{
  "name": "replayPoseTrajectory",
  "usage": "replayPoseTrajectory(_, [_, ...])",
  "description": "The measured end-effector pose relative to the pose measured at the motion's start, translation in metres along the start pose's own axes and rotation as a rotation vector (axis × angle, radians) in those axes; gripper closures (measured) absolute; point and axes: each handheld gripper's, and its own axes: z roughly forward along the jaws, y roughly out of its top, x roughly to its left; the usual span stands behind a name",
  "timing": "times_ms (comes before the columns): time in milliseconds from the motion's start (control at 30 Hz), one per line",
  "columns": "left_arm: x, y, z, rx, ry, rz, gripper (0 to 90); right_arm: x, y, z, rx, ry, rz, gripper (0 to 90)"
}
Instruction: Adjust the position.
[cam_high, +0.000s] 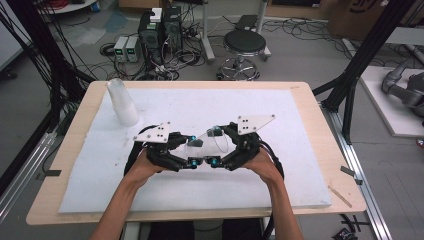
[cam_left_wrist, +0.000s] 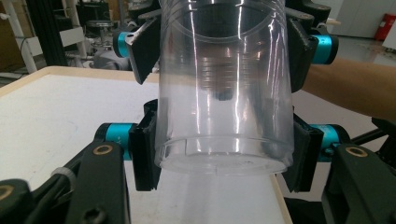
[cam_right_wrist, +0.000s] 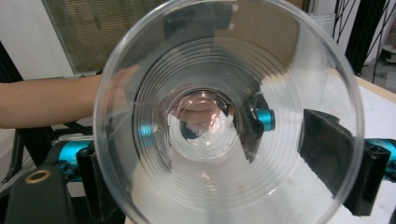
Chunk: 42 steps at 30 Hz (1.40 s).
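A clear plastic cup (cam_high: 205, 141) lies sideways in the air just above the white mat, held between my two grippers. My left gripper (cam_high: 192, 150) is shut on its base end; in the left gripper view the black pads (cam_left_wrist: 142, 156) press both sides of the cup (cam_left_wrist: 224, 116) near its bottom. My right gripper (cam_high: 215, 147) is shut on the rim end. In the right gripper view I look straight into the cup's open mouth (cam_right_wrist: 280, 60), with a pad (cam_right_wrist: 334, 161) against its wall. The right gripper (cam_left_wrist: 224, 42) also grips the cup's far end in the left gripper view.
A tall upside-down stack of clear cups (cam_high: 122, 102) stands at the mat's back left. The white mat (cam_high: 280, 165) covers most of the wooden table (cam_high: 330, 150). Behind the table are a stool (cam_high: 244, 45), computers and cables on the floor.
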Motion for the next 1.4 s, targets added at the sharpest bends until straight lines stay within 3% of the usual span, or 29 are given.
replayPoseTrajectory(133, [0.000,0.000,0.000,0.010,-0.004,0.003,41.5,0.000,0.001,0.001,0.001,0.021,0.001,19.3])
replayPoseTrajectory(233, [0.000,0.000,0.000,0.010,-0.004,0.006,41.5,0.001,0.001,0.000,-0.001,0.022,-0.008,29.3])
replayPoseTrajectory(500, [-0.002,0.000,-0.001,0.014,-0.004,0.002,40.6,0.002,0.002,-0.001,-0.004,0.026,-0.015,33.2])
replayPoseTrajectory(533, [-0.002,0.001,-0.001,0.012,0.004,-0.010,35.4,0.002,0.002,-0.001,-0.003,0.024,-0.017,33.2])
replayPoseTrajectory(600, [-0.002,0.001,0.000,0.022,0.031,-0.034,8.3,0.002,0.002,-0.002,-0.003,0.021,-0.018,33.2])
replayPoseTrajectory(633, [-0.002,0.001,0.000,0.025,0.047,-0.026,3.8,0.002,0.002,-0.002,-0.004,0.020,-0.021,33.2])
replayPoseTrajectory(900, [-0.005,0.003,-0.007,0.035,0.095,-0.033,3.7,0.001,0.002,-0.006,0.001,0.006,-0.015,33.2])
replayPoseTrajectory(933, [-0.008,0.001,-0.011,0.080,0.151,-0.023,3.7,0.002,0.002,-0.008,0.015,-0.031,-0.015,33.2])
replayPoseTrajectory(967, [-0.010,-0.002,-0.014,0.095,0.191,-0.017,3.7,0.002,0.003,-0.009,0.024,-0.041,-0.016,33.2])
replayPoseTrajectory(1000, [-0.010,-0.002,-0.014,0.095,0.191,-0.017,3.7,0.002,0.004,-0.011,0.036,-0.058,-0.020,33.2])
replayPoseTrajectory(1033, [-0.014,-0.010,-0.023,0.103,0.265,-0.026,3.8,0.002,0.005,-0.013,0.047,-0.074,-0.018,33.2])
replayPoseTrajectory(1067, [-0.014,-0.010,-0.023,0.103,0.265,-0.026,3.7,0.002,0.005,-0.013,0.047,-0.074,-0.018,33.2])
replayPoseTrajectory(1100, [-0.016,-0.017,-0.029,0.106,0.314,-0.029,3.7,0.000,0.007,-0.019,0.067,-0.125,-0.004,33.3])
replayPoseTrajectory(1133, [-0.017,-0.021,-0.033,0.112,0.342,-0.029,3.7,0.000,0.007,-0.019,0.067,-0.125,-0.004,33.3])
replayPoseTrajectory(1167, [-0.020,-0.032,-0.042,0.122,0.425,-0.039,3.7,-0.002,0.010,-0.023,0.110,-0.189,0.029,33.5])
replayPoseTrajectory(1200, [-0.022,-0.037,-0.047,0.128,0.467,-0.040,3.8,-0.003,0.011,-0.024,0.127,-0.214,0.037,33.5])
replayPoseTrajectory(1233, [-0.023,-0.041,-0.051,0.135,0.505,-0.042,3.7,-0.005,0.013,-0.026,0.148,-0.247,0.048,33.5])
replayPoseTrajectory(1267, [-0.023,-0.041,-0.051,0.135,0.505,-0.042,3.7,-0.006,0.015,-0.027,0.168,-0.271,0.062,33.5])
replayPoseTrajectory(1300, [-0.026,-0.050,-0.059,0.128,0.571,-0.053,3.7,-0.008,0.016,-0.028,0.189,-0.295,0.070,33.5])
replayPoseTrajectory(1400, [-0.030,-0.062,-0.071,0.111,0.661,-0.071,3.7,-0.012,0.021,-0.029,0.258,-0.369,0.092,33.7])
